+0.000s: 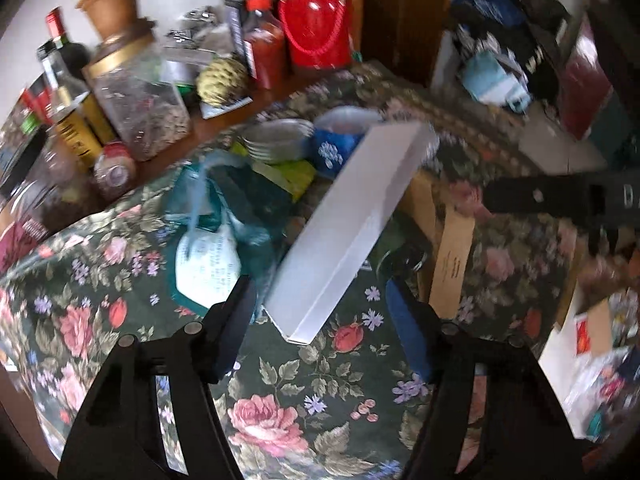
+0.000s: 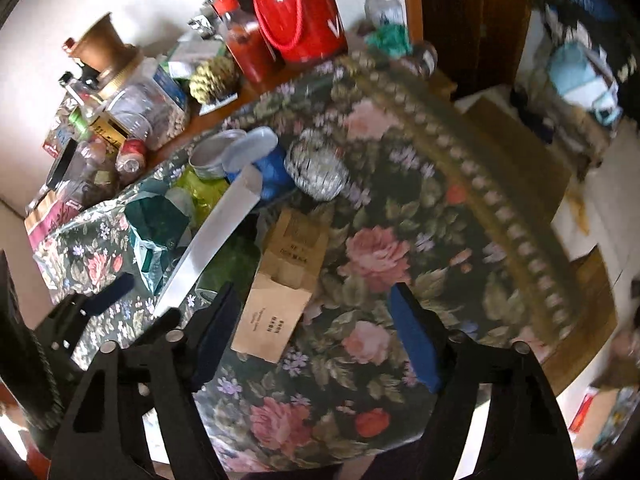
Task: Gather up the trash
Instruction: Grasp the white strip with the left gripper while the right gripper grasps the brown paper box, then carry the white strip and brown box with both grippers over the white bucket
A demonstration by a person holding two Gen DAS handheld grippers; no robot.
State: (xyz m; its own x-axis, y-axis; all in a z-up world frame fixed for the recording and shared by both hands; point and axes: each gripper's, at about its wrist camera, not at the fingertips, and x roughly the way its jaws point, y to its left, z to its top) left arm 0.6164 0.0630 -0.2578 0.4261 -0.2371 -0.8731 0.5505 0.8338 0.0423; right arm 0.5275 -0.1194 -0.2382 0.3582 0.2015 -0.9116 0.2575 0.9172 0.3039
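Observation:
Trash lies on a floral tablecloth (image 1: 320, 408). A long white box (image 1: 344, 228) lies just ahead of my left gripper (image 1: 324, 316), which is open and empty. Left of the box lies a teal plastic bag (image 1: 212, 256); behind it are a blue cup (image 1: 336, 144), foil tins (image 1: 276, 140) and a yellow-green wrapper (image 1: 292, 174). In the right wrist view my right gripper (image 2: 316, 328) is open and empty over a brown cardboard box (image 2: 280, 280). The white box (image 2: 216, 236), a crumpled foil ball (image 2: 320, 170) and the blue cup (image 2: 268, 164) lie beyond it. The left gripper's fingertip (image 2: 112, 292) shows at the left.
Along the table's back stand a red thermos (image 1: 316, 20), a sauce bottle (image 1: 264, 48), a glass jar (image 1: 136, 104) and bottles (image 1: 60, 80). The table edge with a beaded trim (image 2: 500, 208) runs on the right. Bags and boxes (image 1: 500, 60) sit beyond the table.

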